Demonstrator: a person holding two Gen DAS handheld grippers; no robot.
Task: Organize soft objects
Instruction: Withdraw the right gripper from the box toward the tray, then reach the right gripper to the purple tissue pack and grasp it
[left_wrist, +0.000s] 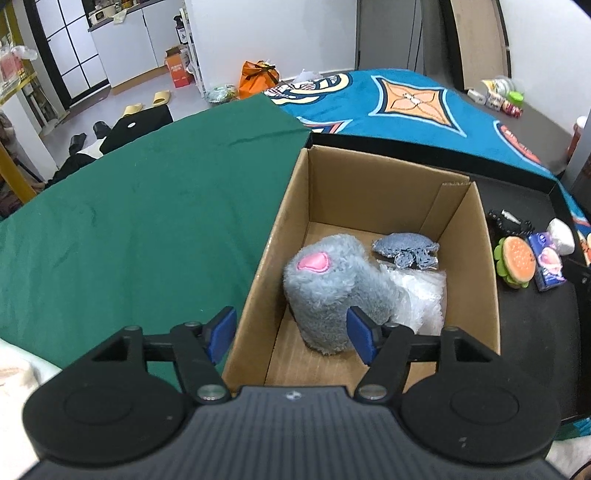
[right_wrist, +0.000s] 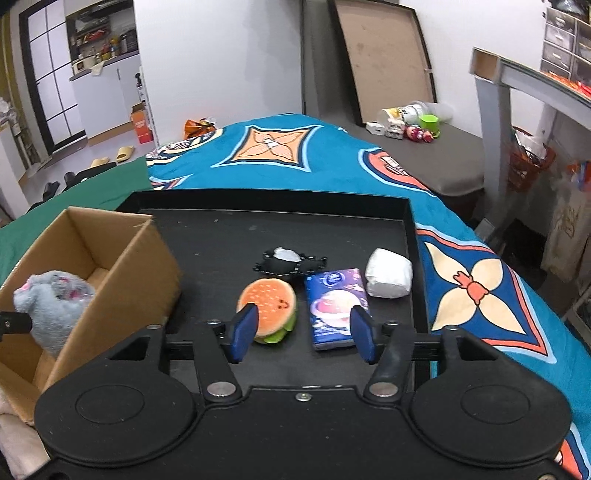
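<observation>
The left claw (left_wrist: 291, 334) is hanging wide open over the brown cardboard box (left_wrist: 284, 221), where the fluffy grey plush toy with a pink patch (left_wrist: 332, 291) is sitting. The right claw (right_wrist: 301, 330) is gaping too, grasping nothing, above the round orange plush burger (right_wrist: 267, 308) lying near the front edge of the black tray (right_wrist: 229, 236).

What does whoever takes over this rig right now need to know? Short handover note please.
Left claw: open, empty, over the cardboard box.
Right claw: open, empty, above the black tray, aimed between the burger plush and the blue tissue pack.
Done: grey plush, small blue-grey plush and a clear plastic bag are in the box.
Left on the tray: burger plush, tissue pack, white soft bundle, and a black item behind the burger.
Likely next: right claw takes the burger plush.
</observation>
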